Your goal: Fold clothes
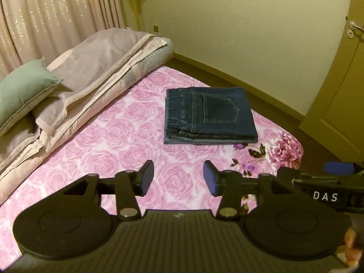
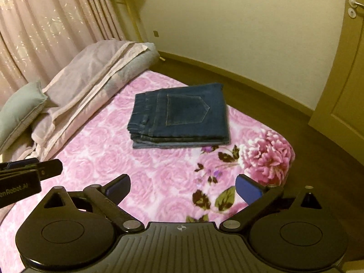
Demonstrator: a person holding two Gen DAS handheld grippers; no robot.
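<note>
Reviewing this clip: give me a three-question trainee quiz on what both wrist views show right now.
1. True or false: the jeans lie folded on the pink floral bedspread.
2. Which gripper's fingers are spread wider: the left gripper or the right gripper?
3. Multiple choice: what touches the jeans? A) left gripper B) right gripper C) neither gripper

Key: 1 true; 2 the right gripper; 3 C.

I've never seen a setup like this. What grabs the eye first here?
Dark folded jeans lie in a neat stack on the pink rose-print blanket, back pocket up. Near the bed's corner blooms one big printed peony. In front, the right gripper stands open, holding nothing.
</note>
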